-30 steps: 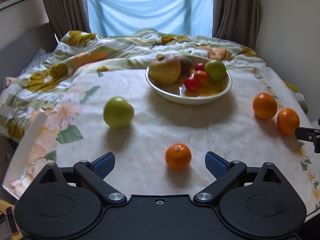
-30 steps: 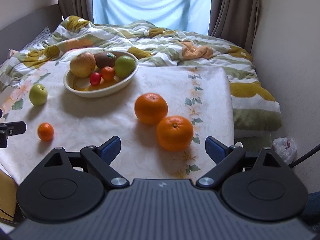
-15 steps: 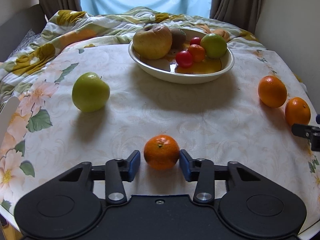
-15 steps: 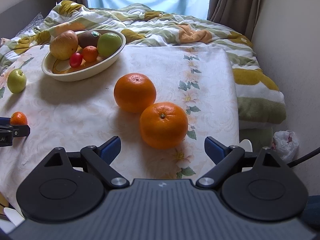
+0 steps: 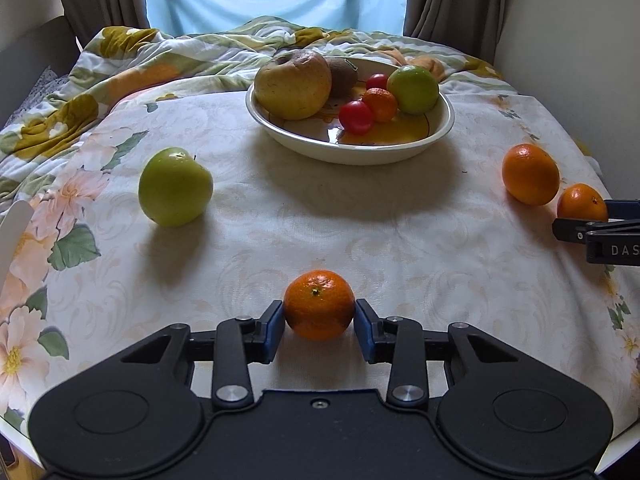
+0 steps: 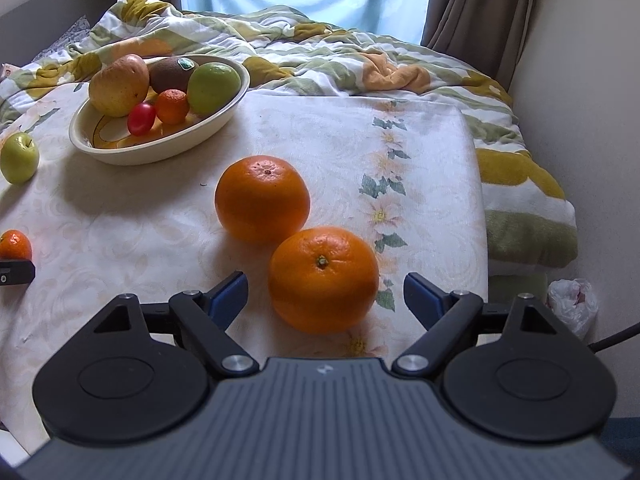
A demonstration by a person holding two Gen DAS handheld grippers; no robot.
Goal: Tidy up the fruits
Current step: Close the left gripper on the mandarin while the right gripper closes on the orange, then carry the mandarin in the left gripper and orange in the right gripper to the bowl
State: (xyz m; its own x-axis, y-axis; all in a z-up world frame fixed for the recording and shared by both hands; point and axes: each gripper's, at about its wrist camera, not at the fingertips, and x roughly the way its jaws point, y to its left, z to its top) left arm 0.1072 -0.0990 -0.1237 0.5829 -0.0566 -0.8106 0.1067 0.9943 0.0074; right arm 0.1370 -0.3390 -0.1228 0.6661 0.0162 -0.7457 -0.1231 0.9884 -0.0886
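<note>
Mandarin [image 5: 319, 305] now clamped between pads of left claw [image 5: 319, 322], closed from wide a second ago, near tabletop [image 5: 360, 220] edge; right claw [image 6: 325, 294] wide around near orange [image 6: 323, 278]; ready for lift to bowl [image 5: 440, 128].

The left gripper [image 5: 319, 326] has its blue pads [image 5: 274, 330] pressed on both sides of a mandarin [image 5: 319, 304] on the tablecloth [image 5: 360, 232], nearer the camera than the bowl [image 5: 436, 136]. The bowl holds a pear [image 5: 294, 85], kiwi [image 5: 342, 73], lime [image 5: 413, 89], small orange fruit and two red ones. Left of the bowl sits an apple [image 5: 175, 187]; right of it two oranges [image 5: 530, 174], the nearer touching the right gripper [image 5: 600, 230]
</note>
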